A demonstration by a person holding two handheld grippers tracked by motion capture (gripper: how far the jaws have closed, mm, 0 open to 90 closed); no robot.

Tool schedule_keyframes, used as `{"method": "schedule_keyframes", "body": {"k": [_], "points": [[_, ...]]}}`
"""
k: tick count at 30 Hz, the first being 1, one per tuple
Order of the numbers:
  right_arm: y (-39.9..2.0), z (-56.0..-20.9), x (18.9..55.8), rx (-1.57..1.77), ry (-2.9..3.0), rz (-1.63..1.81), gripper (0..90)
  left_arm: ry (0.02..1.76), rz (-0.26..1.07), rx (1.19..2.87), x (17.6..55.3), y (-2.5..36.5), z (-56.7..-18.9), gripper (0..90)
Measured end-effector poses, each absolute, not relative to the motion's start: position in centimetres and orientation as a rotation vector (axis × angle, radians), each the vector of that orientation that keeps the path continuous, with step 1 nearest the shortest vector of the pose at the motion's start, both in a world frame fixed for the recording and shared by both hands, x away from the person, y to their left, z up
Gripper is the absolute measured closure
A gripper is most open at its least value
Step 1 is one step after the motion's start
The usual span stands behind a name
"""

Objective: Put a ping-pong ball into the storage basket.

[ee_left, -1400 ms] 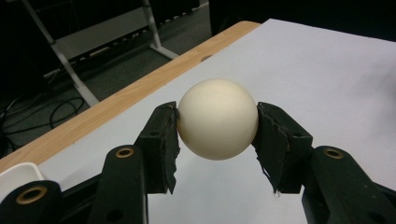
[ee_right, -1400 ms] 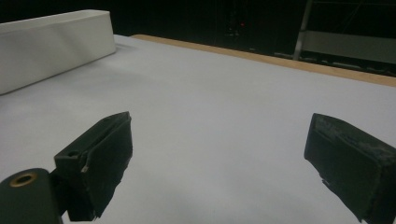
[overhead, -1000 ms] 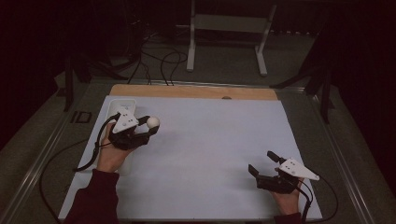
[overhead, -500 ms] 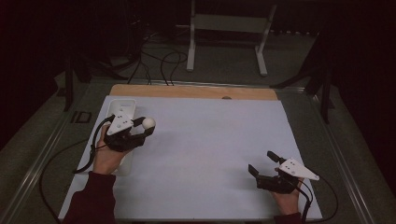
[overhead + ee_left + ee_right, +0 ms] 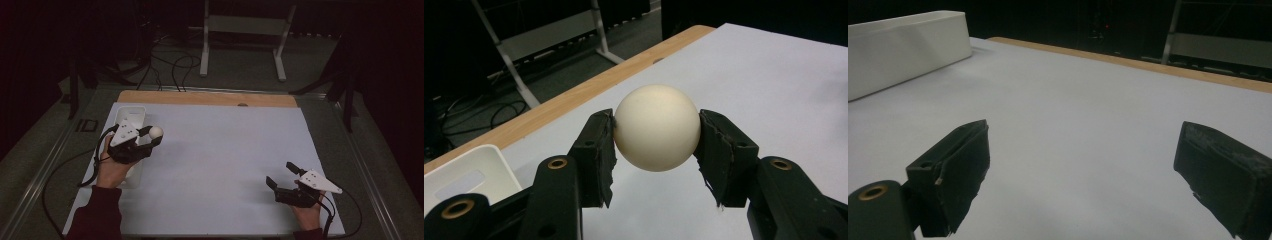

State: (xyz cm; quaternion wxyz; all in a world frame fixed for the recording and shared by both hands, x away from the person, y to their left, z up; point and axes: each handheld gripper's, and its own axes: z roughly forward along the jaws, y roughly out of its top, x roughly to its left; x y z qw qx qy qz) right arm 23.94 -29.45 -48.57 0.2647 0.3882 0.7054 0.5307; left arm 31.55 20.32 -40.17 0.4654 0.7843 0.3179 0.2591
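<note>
One cream ball (image 5: 657, 127) gripped by left gripper (image 5: 150, 137) jaws beside white tray (image 5: 131, 114) near bench's (image 5: 225, 165) left edge, right gripper (image 5: 281, 176) jaws open, near right corner.

Both grippers are black, the left gripper (image 5: 150, 139) and right gripper (image 5: 282, 175) each topped by a grey triangular plate and trailing a black cable; brass-ringed screw holes mark the jaws. Sleeves are dark red.

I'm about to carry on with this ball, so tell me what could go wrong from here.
1. The ball is round and smooth, and the left gripper pinches it only at its two sides, so it could pop out.
2. If dropped on the flat white sheet, it would likely roll away rather than land in the white bin.
3. The right gripper rests open far off, too distant to catch it.
</note>
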Motion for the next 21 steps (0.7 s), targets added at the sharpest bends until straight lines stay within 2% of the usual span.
{"method": "schedule_keyframes", "body": {"k": [21], "points": [[-29.4, -48.6, 23.9, 1.049, 1.903, 1.436, 7.6, 0.838, 0.654, 1.910, 30.5, 21.7, -40.8, 50.6]]}}
